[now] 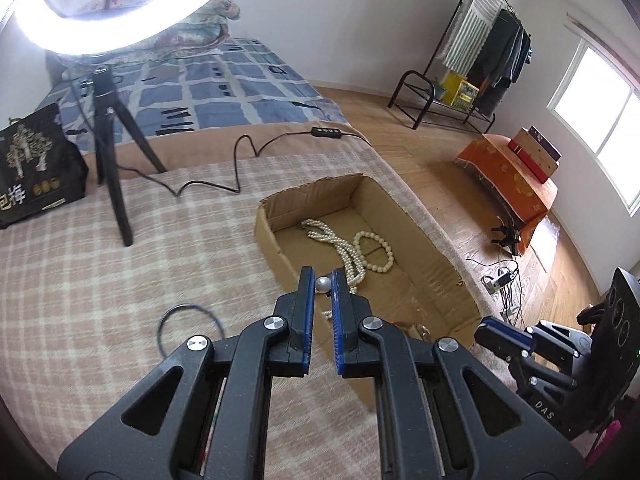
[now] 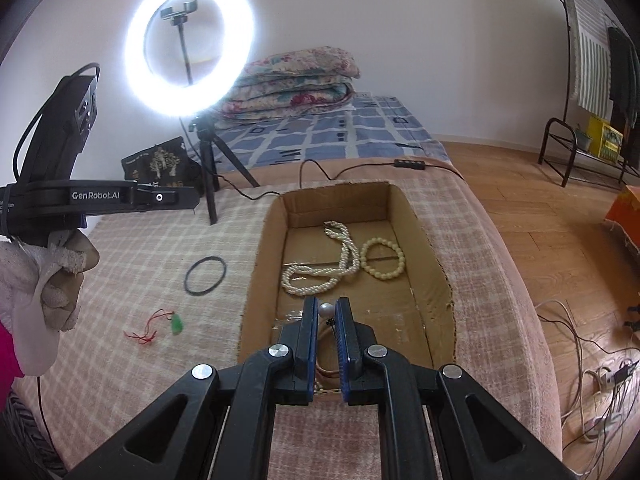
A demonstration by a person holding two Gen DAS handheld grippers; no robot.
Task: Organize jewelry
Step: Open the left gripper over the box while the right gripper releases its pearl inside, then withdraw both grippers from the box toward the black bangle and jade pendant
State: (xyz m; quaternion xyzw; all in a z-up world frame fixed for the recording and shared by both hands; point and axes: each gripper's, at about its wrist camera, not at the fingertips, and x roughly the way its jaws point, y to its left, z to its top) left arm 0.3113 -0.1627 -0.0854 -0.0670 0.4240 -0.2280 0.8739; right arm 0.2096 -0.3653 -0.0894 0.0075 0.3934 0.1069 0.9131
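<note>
Pearls over box [image 1: 320, 196]
Left tool [image 1: 323, 280] and right tool [image 2: 327, 307] nearly shut, each pinching 1 pearl [image 1: 323, 285]; lower to bare floor at 6 o'clock from necklace [image 2: 316, 280], release gently.

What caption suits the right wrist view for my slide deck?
Right gripper pinching a pearl bead above the cardboard box of pearl necklaces.
</note>
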